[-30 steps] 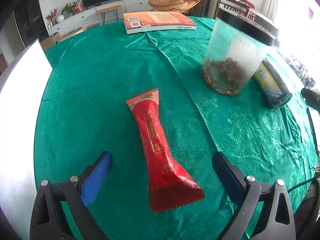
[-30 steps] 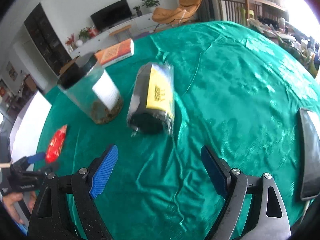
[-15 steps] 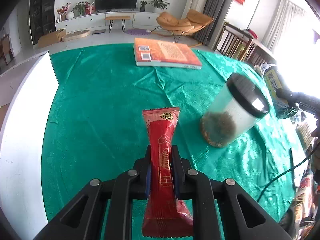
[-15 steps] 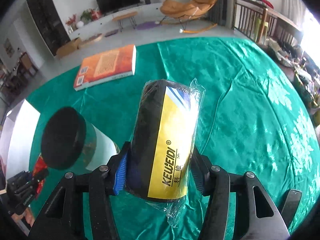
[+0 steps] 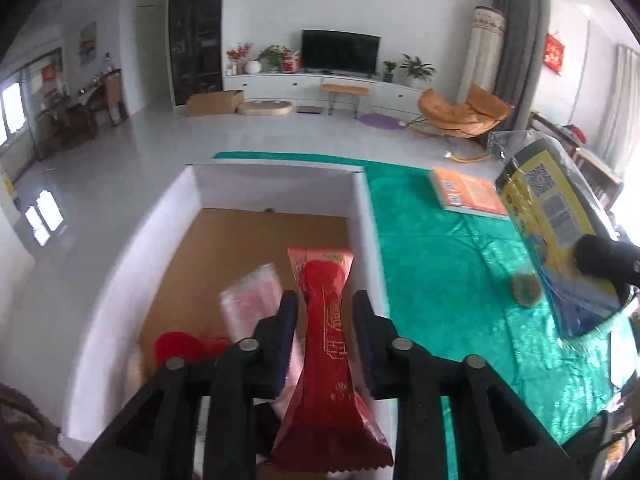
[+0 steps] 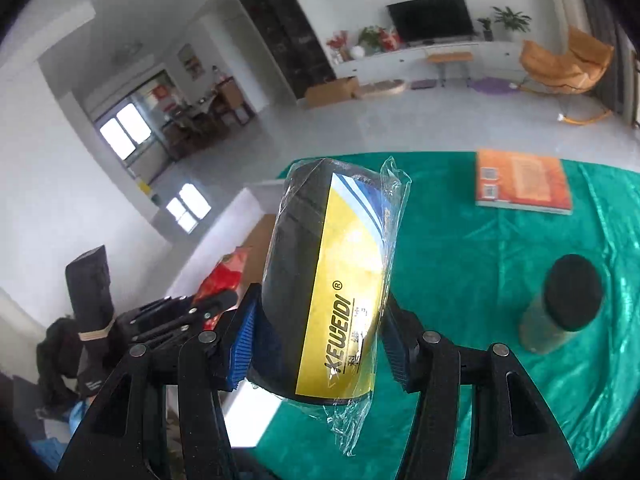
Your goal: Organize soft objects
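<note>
A red snack packet (image 5: 326, 328) hangs between the jaws of my left gripper (image 5: 325, 298), above the right side of a white cardboard box (image 5: 276, 184). The jaws are opening, and a gap shows on each side of the packet. My right gripper (image 6: 320, 312) is shut on a black roll with a yellow label in clear wrap (image 6: 332, 264), held in the air beside the box. The same roll (image 5: 548, 208) shows at the right of the left wrist view. In the right wrist view, the left gripper (image 6: 208, 304) and red packet (image 6: 224, 276) sit lower left.
Inside the box lie a clear pinkish packet (image 5: 252, 300) and a red fluffy thing (image 5: 176, 344). On the green tablecloth (image 6: 460, 248) rest an orange book (image 6: 520, 180) and a black-lidded clear jar (image 6: 564, 304). Beyond the table is open living-room floor.
Both grippers closed on their objects, lifted them off the green cloth and swung left to the white box. The left jaws, tight on the packet half a second ago, have parted.
</note>
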Demonstrator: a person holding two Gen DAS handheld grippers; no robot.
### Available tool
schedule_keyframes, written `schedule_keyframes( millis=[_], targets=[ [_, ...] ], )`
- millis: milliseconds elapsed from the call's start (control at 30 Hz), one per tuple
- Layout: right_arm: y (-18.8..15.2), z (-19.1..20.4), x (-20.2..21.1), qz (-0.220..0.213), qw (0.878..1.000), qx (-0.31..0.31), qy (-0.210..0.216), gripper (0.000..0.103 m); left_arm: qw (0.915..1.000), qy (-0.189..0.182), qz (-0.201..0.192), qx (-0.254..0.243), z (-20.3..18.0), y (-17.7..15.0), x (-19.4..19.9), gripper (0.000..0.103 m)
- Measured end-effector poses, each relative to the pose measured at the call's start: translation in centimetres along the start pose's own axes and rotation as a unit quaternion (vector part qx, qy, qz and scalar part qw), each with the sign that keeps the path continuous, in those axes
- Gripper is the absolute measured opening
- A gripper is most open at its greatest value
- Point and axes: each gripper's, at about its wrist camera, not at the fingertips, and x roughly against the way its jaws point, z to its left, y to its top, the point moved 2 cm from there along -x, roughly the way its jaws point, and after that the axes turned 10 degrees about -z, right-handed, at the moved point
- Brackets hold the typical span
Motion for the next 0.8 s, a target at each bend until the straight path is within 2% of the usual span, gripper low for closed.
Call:
schedule_keyframes(
  millis=[33, 67, 100, 200, 267, 367, 467, 567, 667, 800],
  targets=[
    [-0.8, 2.1, -1.4, 0.014, 1.0, 0.003, 0.023, 0.058, 0.9996, 0.028, -0.002, 0.002, 1.7, -0.5, 0.3, 0.067],
    [-1.7, 4.0, -2.9, 0.029, 0.999, 0.006, 0.042, 0.058, 0.9987, 0.05, -0.007, 0.009, 3.3, -1.0, 0.7, 0.089],
    [-2.8, 5.8, -4.3, 0.047, 0.997, 0.011, 0.057, 0.058, 0.9973, 0.07, -0.014, 0.018, 4.7, -1.5, 1.1, 0.097],
    [-6.2, 9.9, -8.4, 0.099, 0.991, 0.029, 0.086, 0.065, 0.9937, 0.105, -0.016, 0.033, 7.1, -2.9, 1.5, 0.097],
    [-7.9, 11.2, -10.3, 0.125, 0.986, 0.025, 0.104, 0.068, 0.9923, 0.12, -0.01, 0.03, 7.5, -3.6, 1.4, 0.097],
    [-8.3, 11.1, -10.9, 0.126, 0.986, 0.022, 0.103, 0.068, 0.9899, 0.141, -0.014, 0.009, 7.0, -4.2, 1.6, 0.097],
    [-7.6, 10.6, -9.8, 0.094, 0.992, 0.051, 0.069, 0.074, 0.9849, 0.172, -0.011, 0.011, 6.1, -4.8, 2.1, 0.098],
    [-6.9, 10.7, -9.1, 0.071, 0.993, 0.092, 0.025, 0.074, 0.9822, 0.186, -0.006, 0.025, 5.2, -5.6, 2.5, 0.098],
    [-6.8, 10.6, -8.9, 0.063, 0.991, 0.119, -0.01, 0.074, 0.9794, 0.201, 0.01, 0.014, 4.5, -5.8, 2.4, 0.098],
    [-7.1, 10.6, -9.1, 0.065, 0.987, 0.142, -0.04, 0.074, 0.9736, 0.228, -0.011, 0.009, 4.6, -5.9, 3.8, 0.098]
  ],
)
